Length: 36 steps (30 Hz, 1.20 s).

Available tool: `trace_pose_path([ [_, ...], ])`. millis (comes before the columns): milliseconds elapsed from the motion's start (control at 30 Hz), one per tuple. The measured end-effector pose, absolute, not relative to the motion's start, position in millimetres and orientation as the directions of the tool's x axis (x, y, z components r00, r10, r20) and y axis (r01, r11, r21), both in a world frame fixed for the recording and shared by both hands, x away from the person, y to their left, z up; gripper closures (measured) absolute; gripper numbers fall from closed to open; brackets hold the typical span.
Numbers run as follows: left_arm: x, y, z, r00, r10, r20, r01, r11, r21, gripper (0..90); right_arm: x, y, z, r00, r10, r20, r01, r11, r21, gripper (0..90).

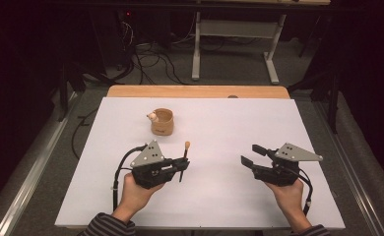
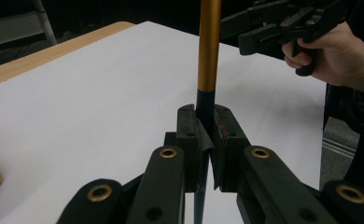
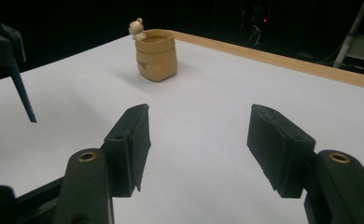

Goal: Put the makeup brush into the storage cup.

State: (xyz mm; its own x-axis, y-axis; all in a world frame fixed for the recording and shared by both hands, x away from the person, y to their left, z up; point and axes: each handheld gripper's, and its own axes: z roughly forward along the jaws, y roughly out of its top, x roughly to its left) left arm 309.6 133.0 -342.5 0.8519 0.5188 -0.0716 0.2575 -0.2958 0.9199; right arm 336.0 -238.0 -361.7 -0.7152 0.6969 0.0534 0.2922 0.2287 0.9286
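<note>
Left gripper [image 1: 182, 165] clamped on a pen [image 2: 208, 56], upright, tip hanging above the white table [image 1: 219, 123]. Right gripper [image 3: 196, 140] loose, nothing between its jaws, over bare table at 3 o'clock of the pen. Tan cup [image 1: 162, 121] at 11 o'clock of the pen, well apart, small bear figure [image 1: 152, 117] on its rim; inside too shadowed to tell contents. Step looks like carrying the pen to the cup; next likely: move up-left, tip over the mouth, lower, let go.

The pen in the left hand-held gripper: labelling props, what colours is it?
Gold upper barrel, dark blue lower part; the pen shows best in the left gripper view.
</note>
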Motion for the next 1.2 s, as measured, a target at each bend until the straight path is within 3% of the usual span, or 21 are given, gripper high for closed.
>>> trace_pose_path([
  [500, 314, 158, -337, 0.815, 0.57, -0.1, 0.272, -0.224, 0.936, 83.2, 335, -249, -389, -0.692, 0.718, 0.07, 0.312, 0.21, 0.927, 37.0],
  [1200, 324, 199, -327, 0.743, 0.659, -0.12, 0.287, -0.151, 0.946, 83.2, 326, -265, -401, -0.676, 0.732, 0.085, 0.328, 0.196, 0.924, 35.8],
])
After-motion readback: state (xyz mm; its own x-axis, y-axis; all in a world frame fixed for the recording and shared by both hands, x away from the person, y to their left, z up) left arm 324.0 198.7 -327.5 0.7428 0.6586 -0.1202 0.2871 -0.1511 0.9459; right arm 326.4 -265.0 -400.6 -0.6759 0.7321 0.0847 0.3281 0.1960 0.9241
